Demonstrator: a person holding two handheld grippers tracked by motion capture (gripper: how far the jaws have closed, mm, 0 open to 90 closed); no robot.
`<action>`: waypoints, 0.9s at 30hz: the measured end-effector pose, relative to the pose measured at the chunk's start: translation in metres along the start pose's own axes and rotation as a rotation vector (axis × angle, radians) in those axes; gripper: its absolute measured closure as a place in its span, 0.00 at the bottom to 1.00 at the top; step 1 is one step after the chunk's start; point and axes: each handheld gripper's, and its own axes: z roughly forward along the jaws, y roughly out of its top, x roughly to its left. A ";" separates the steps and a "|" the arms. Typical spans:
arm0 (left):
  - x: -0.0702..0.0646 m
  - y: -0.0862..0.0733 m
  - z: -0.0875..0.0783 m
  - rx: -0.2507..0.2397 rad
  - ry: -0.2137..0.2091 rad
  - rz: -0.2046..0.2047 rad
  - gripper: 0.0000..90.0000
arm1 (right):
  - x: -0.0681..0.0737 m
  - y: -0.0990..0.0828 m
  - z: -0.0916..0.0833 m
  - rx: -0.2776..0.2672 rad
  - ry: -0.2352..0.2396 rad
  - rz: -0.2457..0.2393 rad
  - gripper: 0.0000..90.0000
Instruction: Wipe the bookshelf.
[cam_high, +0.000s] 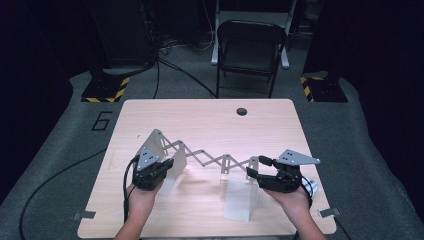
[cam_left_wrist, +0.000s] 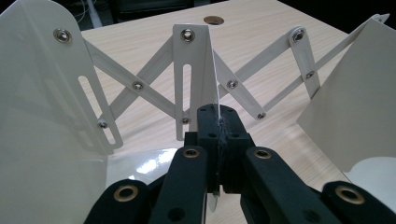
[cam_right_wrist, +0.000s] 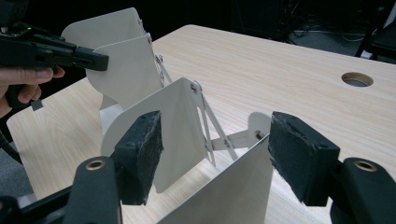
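A white metal divider rack stands stretched across the table, its plates joined by a scissor lattice (cam_high: 210, 161). My left gripper (cam_high: 167, 164) is shut on the top edge of an upright plate (cam_left_wrist: 194, 70), with the thin edge pinched between the jaws of the left gripper (cam_left_wrist: 218, 122). A rounded end plate (cam_left_wrist: 37, 93) stands beside it. My right gripper (cam_high: 253, 167) is open at the rack's right end. In the right gripper view its pads (cam_right_wrist: 140, 154) stand wide apart, with the near plate (cam_right_wrist: 229, 196) rising between them, untouched.
The light wooden table (cam_high: 210, 120) has a round cable hole (cam_high: 242, 111) at its far side. A black folding chair (cam_high: 250, 50) stands beyond the table. Cables run over the grey floor (cam_high: 75, 165) to the left.
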 end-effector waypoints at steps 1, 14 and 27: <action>0.000 0.001 0.001 -0.002 0.003 0.002 0.99 | 0.000 0.000 0.000 -0.001 -0.001 0.004 0.38; 0.003 0.019 0.029 -0.002 0.028 -0.017 0.99 | 0.001 -0.004 0.001 -0.027 0.018 0.022 0.40; 0.001 0.034 0.055 -0.013 0.027 -0.024 0.98 | 0.015 -0.009 -0.003 -0.036 0.071 -0.014 0.46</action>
